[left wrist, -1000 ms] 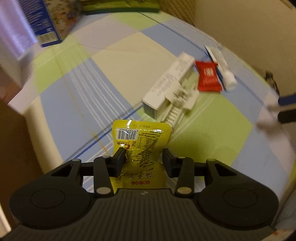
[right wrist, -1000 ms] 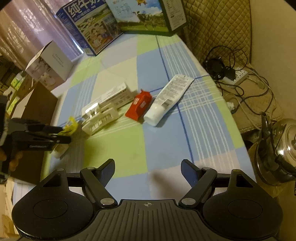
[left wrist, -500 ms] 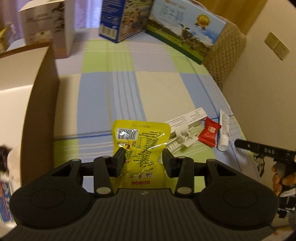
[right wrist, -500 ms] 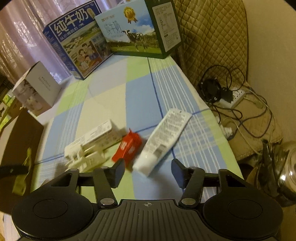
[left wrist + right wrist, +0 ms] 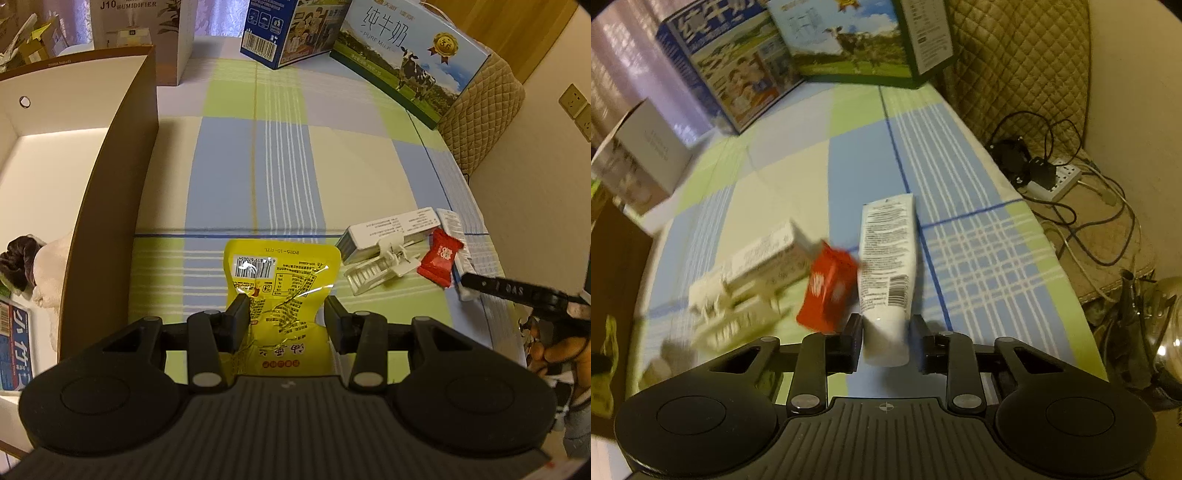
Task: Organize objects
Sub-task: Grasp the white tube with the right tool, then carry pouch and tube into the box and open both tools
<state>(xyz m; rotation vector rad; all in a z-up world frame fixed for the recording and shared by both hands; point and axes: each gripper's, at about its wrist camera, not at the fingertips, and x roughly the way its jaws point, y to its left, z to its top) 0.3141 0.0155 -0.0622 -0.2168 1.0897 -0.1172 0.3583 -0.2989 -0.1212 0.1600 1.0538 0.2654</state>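
Note:
My left gripper (image 5: 284,315) is shut on a yellow snack packet (image 5: 282,284) and holds it above the checked cloth, beside the open cardboard box (image 5: 110,155). My right gripper (image 5: 886,332) has its jaws around the cap end of a white tube (image 5: 888,258) that lies on the cloth; a small gap shows on the right side. A red sachet (image 5: 829,286) lies just left of the tube, next to a white carton (image 5: 764,254) and a white plastic tray (image 5: 731,321). These also show in the left wrist view: sachet (image 5: 441,258), carton (image 5: 388,230).
The cardboard box holds a plush toy (image 5: 40,266) and a blue packet (image 5: 14,347). Milk cartons (image 5: 410,55) and a humidifier box (image 5: 140,33) stand at the far end of the table. A power strip with cables (image 5: 1052,177) and a kettle (image 5: 1160,332) sit off the table's right.
My left gripper has swung left with the yellow packet, bringing the cardboard box into view. My right gripper has moved forward and down to the white tube and narrowed its jaws around it.

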